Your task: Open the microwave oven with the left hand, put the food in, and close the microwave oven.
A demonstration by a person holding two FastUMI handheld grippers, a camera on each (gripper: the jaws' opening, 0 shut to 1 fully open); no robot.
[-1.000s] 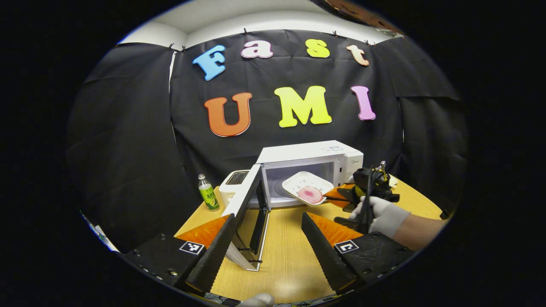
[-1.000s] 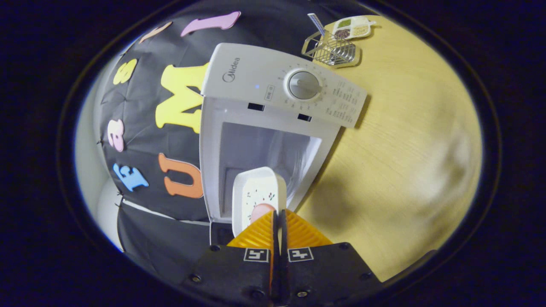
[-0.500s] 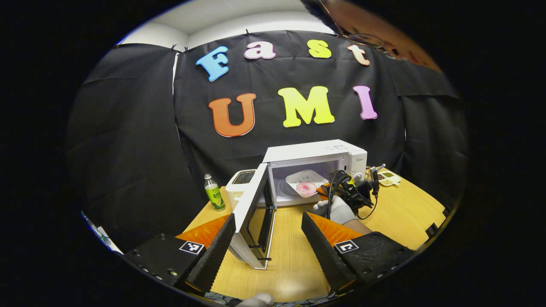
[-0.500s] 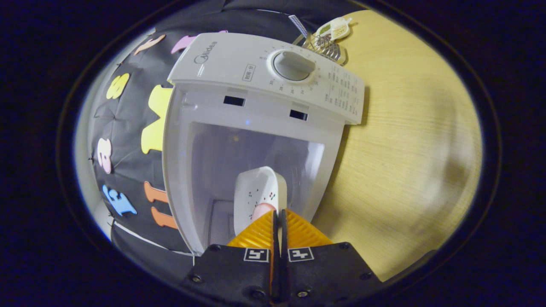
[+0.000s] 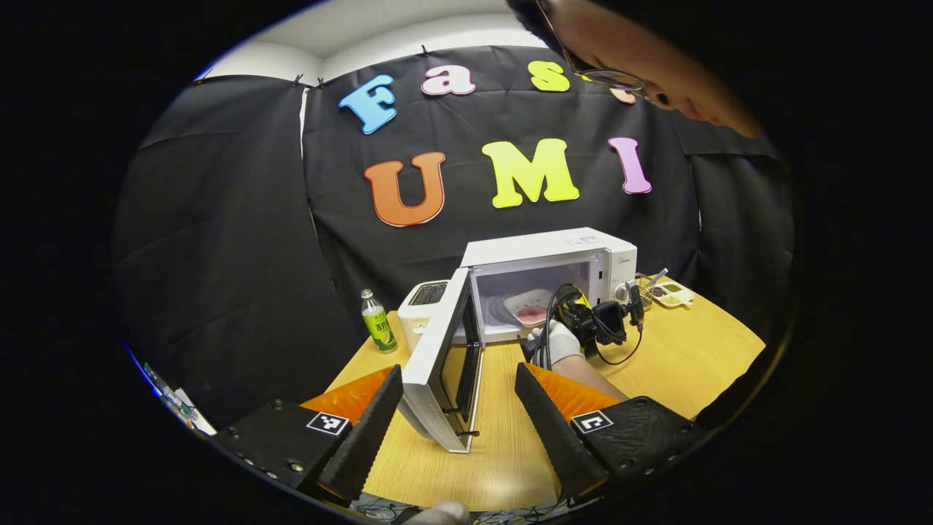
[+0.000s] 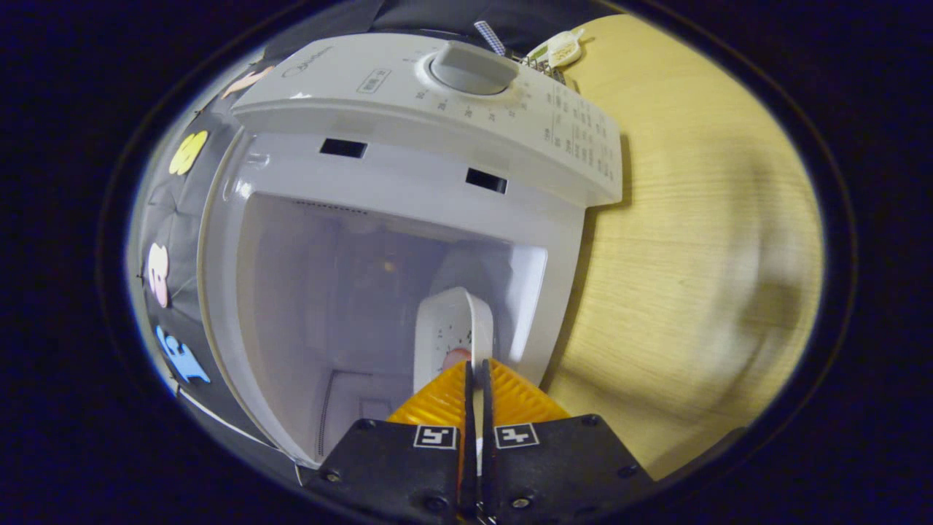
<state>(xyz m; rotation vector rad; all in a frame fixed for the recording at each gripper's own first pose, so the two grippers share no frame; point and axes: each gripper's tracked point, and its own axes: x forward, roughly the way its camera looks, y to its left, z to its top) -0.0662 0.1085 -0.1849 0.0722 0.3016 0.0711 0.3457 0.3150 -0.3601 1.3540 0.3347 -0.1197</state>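
A pale wooden table (image 5: pixel 510 452) stands before a black cloth wall (image 5: pixel 219 240); the white microwave (image 5: pixel 554 251) sits on it, door (image 5: pixel 437 364) swung open; the right gripper (image 6: pixel 477 364) pinches the plate of food (image 6: pixel 452 335) inside the cavity; the left gripper (image 5: pixel 459 415) hangs spread apart near the door; a green bottle (image 5: pixel 377 322) and a toaster (image 5: pixel 423 299) stand beside the microwave.

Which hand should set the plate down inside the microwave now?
The right. Its gripper is shut on the plate, already inside the open microwave. The left gripper hangs open, back by the door.
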